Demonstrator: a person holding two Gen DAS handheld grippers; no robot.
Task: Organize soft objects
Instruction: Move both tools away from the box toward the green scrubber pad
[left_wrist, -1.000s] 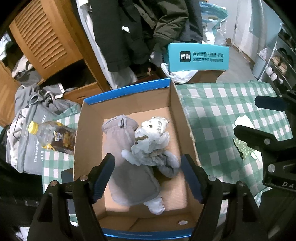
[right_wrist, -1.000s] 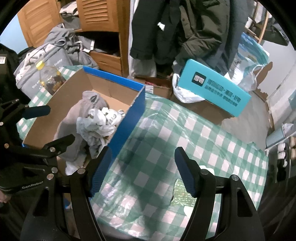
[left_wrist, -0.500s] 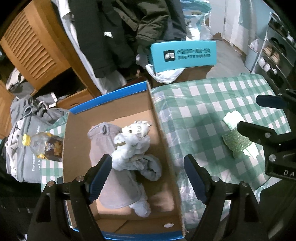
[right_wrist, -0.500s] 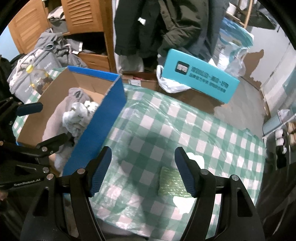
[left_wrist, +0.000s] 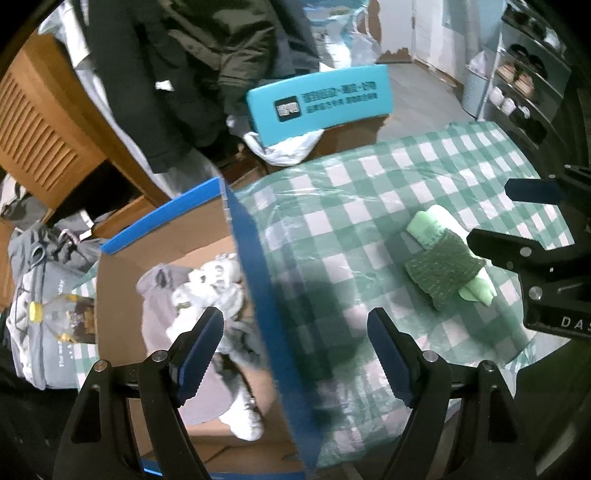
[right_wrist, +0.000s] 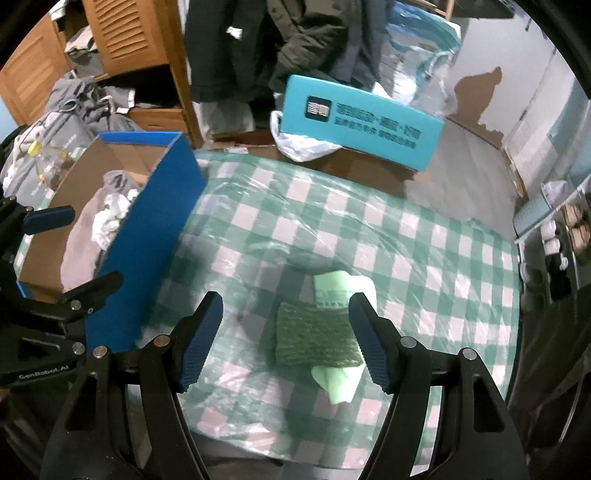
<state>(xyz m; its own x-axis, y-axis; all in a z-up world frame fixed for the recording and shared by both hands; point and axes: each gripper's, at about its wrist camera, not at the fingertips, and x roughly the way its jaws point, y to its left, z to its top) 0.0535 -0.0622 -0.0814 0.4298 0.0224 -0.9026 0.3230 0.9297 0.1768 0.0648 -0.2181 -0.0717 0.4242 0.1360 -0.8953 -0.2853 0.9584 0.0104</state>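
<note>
A dark green knitted cloth (right_wrist: 314, 338) lies across a pale green cloth (right_wrist: 340, 284) on the checked tablecloth (right_wrist: 406, 240). My right gripper (right_wrist: 286, 325) hangs open just above them, the dark cloth between its fingers and untouched. In the left wrist view the same cloths (left_wrist: 441, 267) lie at the right, under the right gripper (left_wrist: 495, 214). My left gripper (left_wrist: 295, 343) is open and empty, straddling the blue right wall of the cardboard box (left_wrist: 258, 273). Inside the box lie a grey garment (left_wrist: 159, 295) and pale socks (left_wrist: 210, 280).
A teal carton (right_wrist: 362, 122) sits on a brown box beyond the table's far edge. A bottle (left_wrist: 62, 314) lies on a grey bag left of the box. Dark jackets (left_wrist: 221, 55) hang by a wooden cabinet (left_wrist: 44, 122). A shelf (right_wrist: 565, 240) stands at the right.
Both grippers have moved right across the table. The box has slid to the left in both views, and the green cloths now lie under the right gripper. The left jaws stand slightly wider.
</note>
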